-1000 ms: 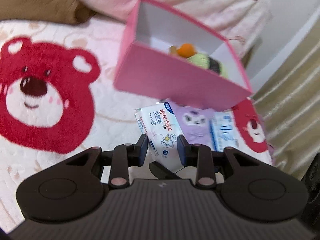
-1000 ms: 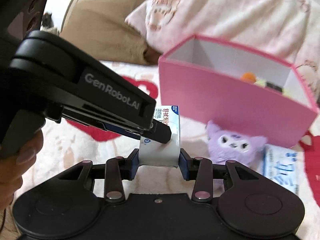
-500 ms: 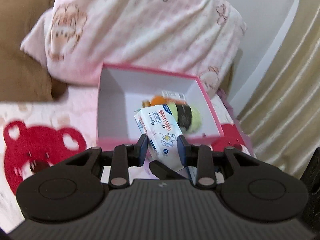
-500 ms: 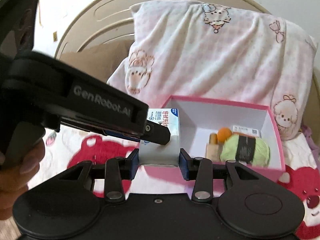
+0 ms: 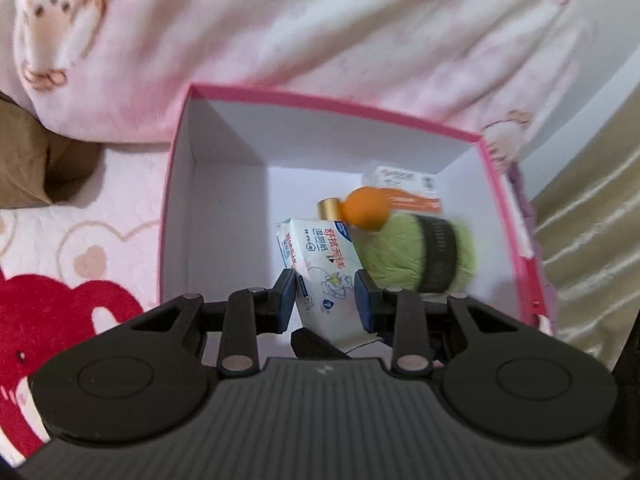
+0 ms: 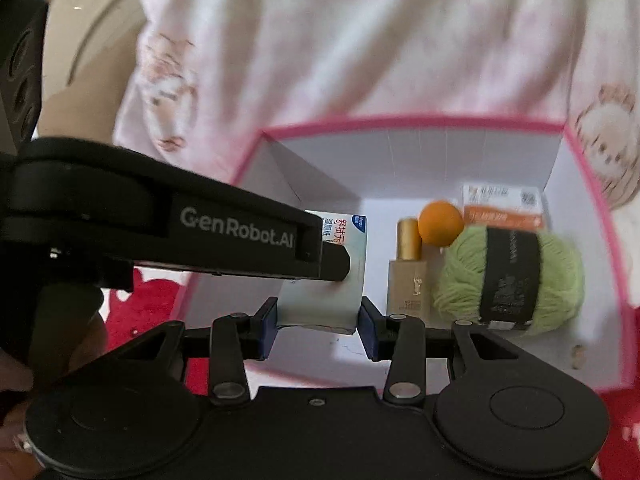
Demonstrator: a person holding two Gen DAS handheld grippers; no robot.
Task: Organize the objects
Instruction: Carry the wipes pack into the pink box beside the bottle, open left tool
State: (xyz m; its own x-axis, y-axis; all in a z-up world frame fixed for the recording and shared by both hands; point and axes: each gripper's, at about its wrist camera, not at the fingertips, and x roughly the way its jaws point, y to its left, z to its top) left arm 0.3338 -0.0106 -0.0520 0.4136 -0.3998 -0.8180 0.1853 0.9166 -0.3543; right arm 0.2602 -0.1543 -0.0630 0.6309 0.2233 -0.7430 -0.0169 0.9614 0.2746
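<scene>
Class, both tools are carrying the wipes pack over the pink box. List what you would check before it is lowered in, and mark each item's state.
1. Left tool clamps the wipes pack: ok.
2. Right tool clamps the same pack: ok.
3. Pack over the pink box opening: ok.
4. Bare floor on the box's left side: ok.
5. Pack clear of the green yarn and gold bottle: cannot tell.

Pink cartoon-print pillow (image 5: 320,28), brown cushion (image 5: 28,152), red bear blanket (image 5: 60,312), beige curtain (image 5: 592,216), white wall (image 5: 624,48)
</scene>
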